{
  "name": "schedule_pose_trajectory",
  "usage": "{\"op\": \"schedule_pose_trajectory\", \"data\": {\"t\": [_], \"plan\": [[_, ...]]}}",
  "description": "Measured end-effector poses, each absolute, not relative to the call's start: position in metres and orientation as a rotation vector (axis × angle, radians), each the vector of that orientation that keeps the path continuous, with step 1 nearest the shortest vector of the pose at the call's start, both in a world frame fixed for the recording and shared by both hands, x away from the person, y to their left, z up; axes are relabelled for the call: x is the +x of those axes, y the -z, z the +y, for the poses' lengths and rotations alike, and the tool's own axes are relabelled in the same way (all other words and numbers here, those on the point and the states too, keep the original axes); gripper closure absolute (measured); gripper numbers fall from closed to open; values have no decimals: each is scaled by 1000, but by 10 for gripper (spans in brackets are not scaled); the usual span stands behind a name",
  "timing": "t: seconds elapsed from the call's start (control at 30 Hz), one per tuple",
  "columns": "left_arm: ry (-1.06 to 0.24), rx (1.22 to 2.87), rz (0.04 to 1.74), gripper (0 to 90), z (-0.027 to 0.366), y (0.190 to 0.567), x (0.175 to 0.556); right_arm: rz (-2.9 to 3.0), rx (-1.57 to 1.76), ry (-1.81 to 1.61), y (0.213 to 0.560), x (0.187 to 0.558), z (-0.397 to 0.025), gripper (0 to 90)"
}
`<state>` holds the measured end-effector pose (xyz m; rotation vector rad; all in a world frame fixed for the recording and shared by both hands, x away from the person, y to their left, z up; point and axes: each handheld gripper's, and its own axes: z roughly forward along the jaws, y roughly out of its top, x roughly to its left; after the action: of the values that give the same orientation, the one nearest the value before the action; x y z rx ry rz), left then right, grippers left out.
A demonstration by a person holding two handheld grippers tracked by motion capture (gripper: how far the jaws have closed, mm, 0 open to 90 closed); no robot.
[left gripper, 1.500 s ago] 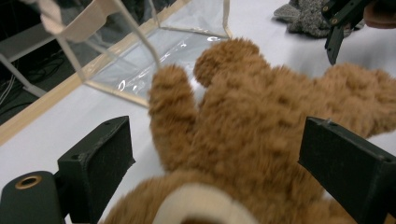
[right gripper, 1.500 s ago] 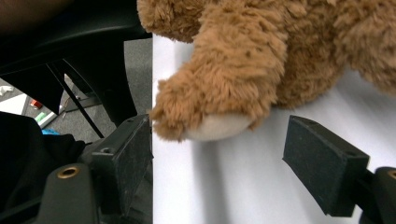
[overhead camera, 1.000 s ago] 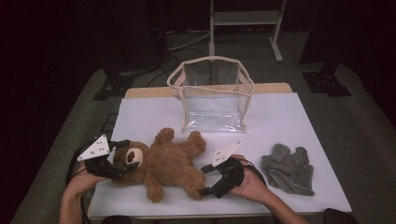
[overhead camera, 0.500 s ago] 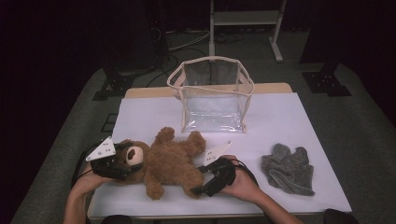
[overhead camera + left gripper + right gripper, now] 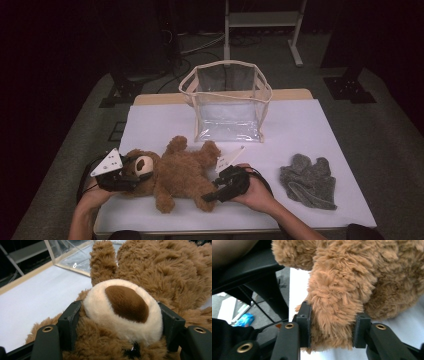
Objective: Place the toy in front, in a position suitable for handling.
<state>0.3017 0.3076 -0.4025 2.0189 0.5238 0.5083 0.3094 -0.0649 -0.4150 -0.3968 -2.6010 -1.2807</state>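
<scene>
a brown teddy bear lies on its back on the white worktop, near the front edge, head toward the person's left and legs toward the right. the left hand-held gripper is at the bear's head; in the left gripper view its two black jaws sit on either side of the cream muzzle with its dark brown nose, pressed against the plush, so it is clamped on the head. the right hand-held gripper comes in from the other side, and in the right gripper view its jaws squeeze one furry leg between them, the fur bulging past the pads. behind the bear, toward the middle of the worktop, stands a clear plastic bag with cream trim, upright and open at the top, apart from the bear. a grey crumpled cloth lies well to the right, near the right forearm, touching neither the bear nor the bag.
</scene>
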Motion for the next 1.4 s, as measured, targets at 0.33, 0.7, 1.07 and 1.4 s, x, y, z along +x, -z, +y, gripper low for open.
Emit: {"op": "schedule_pose_trajectory", "data": {"t": [0.33,0.7,1.07,1.4], "plan": [[-549,2000,489,323,304,383,299,-2586,-365,1301,394,317,-73,646],[-587,1992,407,328,284,354,299,-2626,-330,1327,363,314,-96,653],[-560,1949,270,327,217,330,316,-2721,-383,1341,327,297,-156,654],[-520,1993,168,327,131,342,332,-2783,-588,1312,337,286,-239,652]]}}
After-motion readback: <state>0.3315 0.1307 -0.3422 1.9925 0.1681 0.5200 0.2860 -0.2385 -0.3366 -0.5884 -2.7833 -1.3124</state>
